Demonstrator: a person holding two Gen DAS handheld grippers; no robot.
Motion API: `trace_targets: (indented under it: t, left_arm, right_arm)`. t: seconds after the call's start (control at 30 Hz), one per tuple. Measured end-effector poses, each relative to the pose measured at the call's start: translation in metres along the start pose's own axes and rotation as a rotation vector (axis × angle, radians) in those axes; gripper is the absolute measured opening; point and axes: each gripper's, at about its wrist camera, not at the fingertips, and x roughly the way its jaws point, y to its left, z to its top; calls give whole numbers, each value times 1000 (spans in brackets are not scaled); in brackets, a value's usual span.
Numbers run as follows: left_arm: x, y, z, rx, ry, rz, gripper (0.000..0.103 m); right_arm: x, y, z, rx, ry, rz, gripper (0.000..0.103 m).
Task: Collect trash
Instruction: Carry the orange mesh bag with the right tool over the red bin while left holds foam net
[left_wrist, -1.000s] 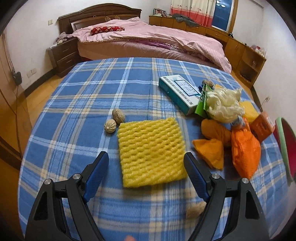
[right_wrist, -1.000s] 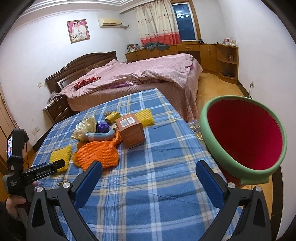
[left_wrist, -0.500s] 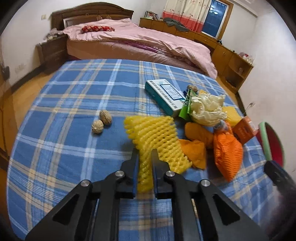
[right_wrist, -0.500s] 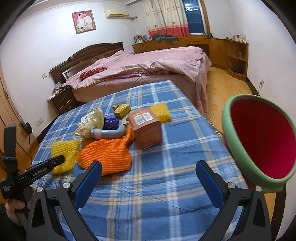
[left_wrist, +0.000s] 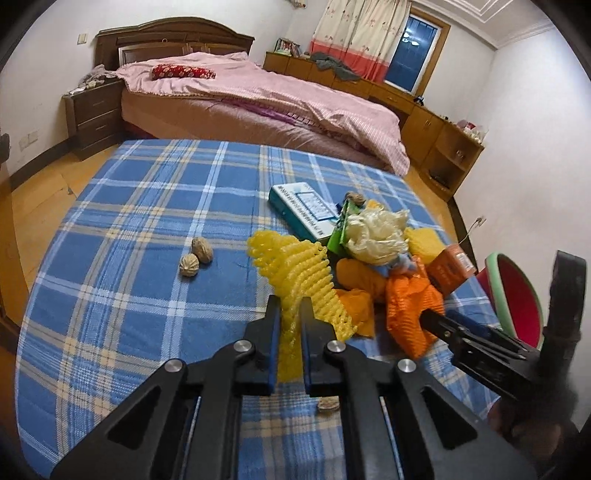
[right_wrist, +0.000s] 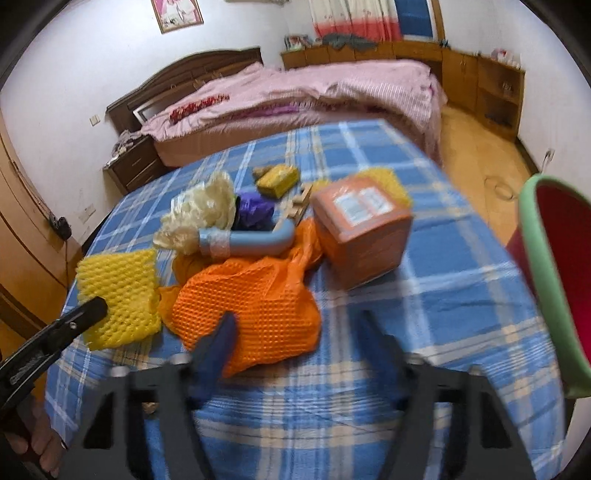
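Note:
My left gripper (left_wrist: 290, 308) is shut on a yellow foam net (left_wrist: 295, 269), whose near edge is pinched and raised off the blue plaid tablecloth (left_wrist: 147, 206). In the right wrist view the same net (right_wrist: 118, 291) hangs at the left gripper's tip (right_wrist: 96, 307). My right gripper (right_wrist: 299, 334) is blurred and its jaws are closing over the near end of an orange mesh bag (right_wrist: 255, 299). The bag lies between the fingers, and only the left pad looks close to it. A bin with a green rim (right_wrist: 543, 266) and red inside stands beyond the table's right edge.
Piled behind the mesh bag are an orange carton (right_wrist: 362, 229), a blue tube (right_wrist: 251, 243), a cream plastic bag (right_wrist: 207, 210) and a teal box (left_wrist: 303, 210). Two walnuts (left_wrist: 195, 256) lie to the left. A bed (left_wrist: 258, 96) stands past the table.
The left jaws shut on the foam net and lifted its edge. The right gripper moved left and down toward the orange mesh bag, and its jaws narrowed.

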Motion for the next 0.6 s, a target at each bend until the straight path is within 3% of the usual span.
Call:
trace_targets:
  t: [0.03, 0.13, 0.27, 0.6]
  left_arm:
    - [-3, -1, 0, 2, -7, -3, 8]
    - [-10, -5, 1, 8, -22, -10, 8]
    - [-20, -12, 3, 20, -47, -21, 8]
    - [-41, -36, 10, 57, -93, -62, 8]
  right_arm:
    - [0, 1, 0, -8, 14, 23, 29]
    - [-1, 4, -2, -16, 35, 68, 12]
    - [-20, 10, -9, -42, 11, 100, 7]
    - [-87, 7, -11, -62, -112, 135, 7]
